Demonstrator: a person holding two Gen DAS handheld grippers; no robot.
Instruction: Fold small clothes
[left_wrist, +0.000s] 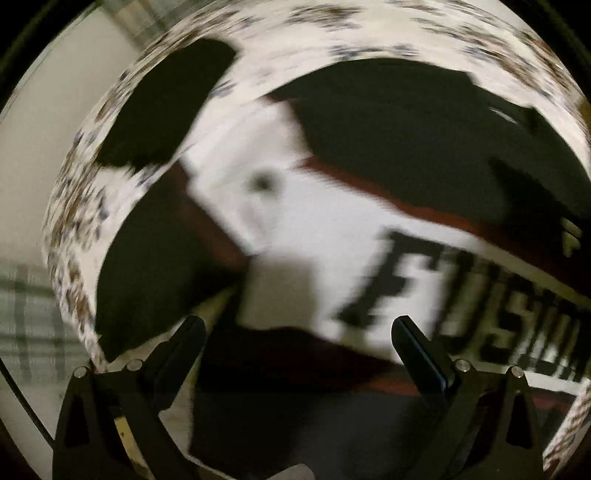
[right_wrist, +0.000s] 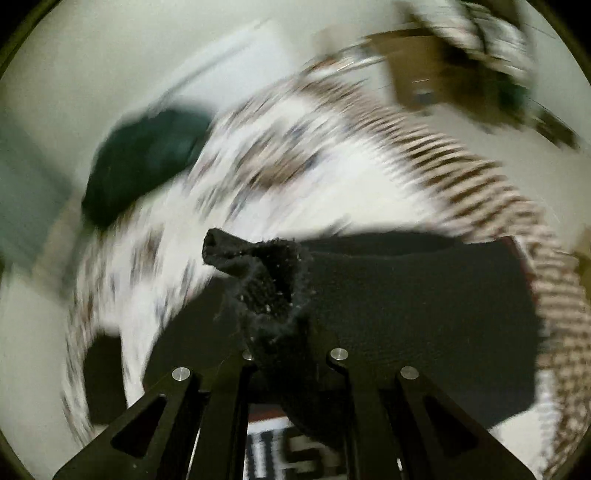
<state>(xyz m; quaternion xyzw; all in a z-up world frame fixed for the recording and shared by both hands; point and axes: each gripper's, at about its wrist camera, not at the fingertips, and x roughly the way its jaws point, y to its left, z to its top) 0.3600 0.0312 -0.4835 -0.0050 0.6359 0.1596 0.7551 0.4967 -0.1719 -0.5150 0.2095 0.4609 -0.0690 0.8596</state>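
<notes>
A small garment (left_wrist: 314, 229) in black, white and dark red, with large black letters on its white panel, lies on a patterned cloth (left_wrist: 74, 206). My left gripper (left_wrist: 299, 332) is open just above the garment's near edge, with nothing between its fingers (left_wrist: 417, 350). My right gripper (right_wrist: 277, 295) is shut on a bunched fold of the garment's black fabric (right_wrist: 266, 273), which hangs over the rest of the black cloth (right_wrist: 424, 302). Both views are blurred by motion.
A separate black piece (left_wrist: 166, 103) lies on the patterned cloth at the upper left. In the right wrist view a dark green bundle (right_wrist: 147, 158) sits at the cloth's far left and a brown box (right_wrist: 417, 70) stands beyond. Pale floor surrounds the cloth.
</notes>
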